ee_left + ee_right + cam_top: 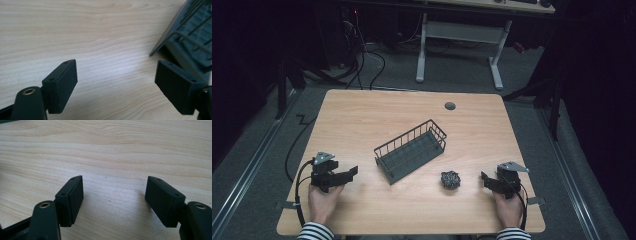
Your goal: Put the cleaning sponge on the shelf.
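The wire basket [411, 150], a long dark grey rectangular tray with thin upright bars and a solid floor, lies slantwise near the middle of the pale wood-grain worktop [362, 115]. Just right of the basket's near end sits a small crumpled ball [450, 180], dark and glinting; its material is hard to make out.

Your left gripper [353, 171] rests low over the worktop to the left of the basket, pointing towards the basket's near corner. Its fingers [61, 85], flat matt black blocks with small screw holes, stand apart and released, with bare wood between them. In the left gripper view a corner of the basket [185, 32] enters at upper right, cut off by the frame edge and blurred.

Your right gripper [483, 177] sits to the right of the basket, just beyond the ball, aimed towards the ball. Its fingers [71, 200] are likewise spread and released over bare wood. Striped sleeves [314, 231] are cut off at the bottom edge.
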Demonstrator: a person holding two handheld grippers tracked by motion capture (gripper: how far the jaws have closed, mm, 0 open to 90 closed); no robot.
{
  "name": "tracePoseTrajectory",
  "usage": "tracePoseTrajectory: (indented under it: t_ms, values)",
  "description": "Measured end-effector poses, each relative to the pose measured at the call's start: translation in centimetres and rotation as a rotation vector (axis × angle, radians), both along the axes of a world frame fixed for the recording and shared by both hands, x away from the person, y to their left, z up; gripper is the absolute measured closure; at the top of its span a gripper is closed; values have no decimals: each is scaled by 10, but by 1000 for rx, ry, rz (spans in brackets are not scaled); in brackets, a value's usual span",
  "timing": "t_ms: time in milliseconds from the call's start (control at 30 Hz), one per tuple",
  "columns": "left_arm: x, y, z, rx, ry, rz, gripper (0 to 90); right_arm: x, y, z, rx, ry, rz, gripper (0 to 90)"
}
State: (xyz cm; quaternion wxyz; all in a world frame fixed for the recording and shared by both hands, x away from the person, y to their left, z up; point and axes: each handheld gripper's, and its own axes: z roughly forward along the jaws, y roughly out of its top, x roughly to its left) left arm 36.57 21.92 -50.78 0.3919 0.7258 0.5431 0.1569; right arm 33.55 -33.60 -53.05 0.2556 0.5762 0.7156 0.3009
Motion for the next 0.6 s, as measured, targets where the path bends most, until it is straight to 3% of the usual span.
tracePoseTrajectory:
  t_ms: [333,600]
  values:
    - [1,2,-12,66,-12,40,190,0,0,0,2,0,1,312]
    - [4,-1,-25,129,5,49,190,0,0,0,1,0,0,312]
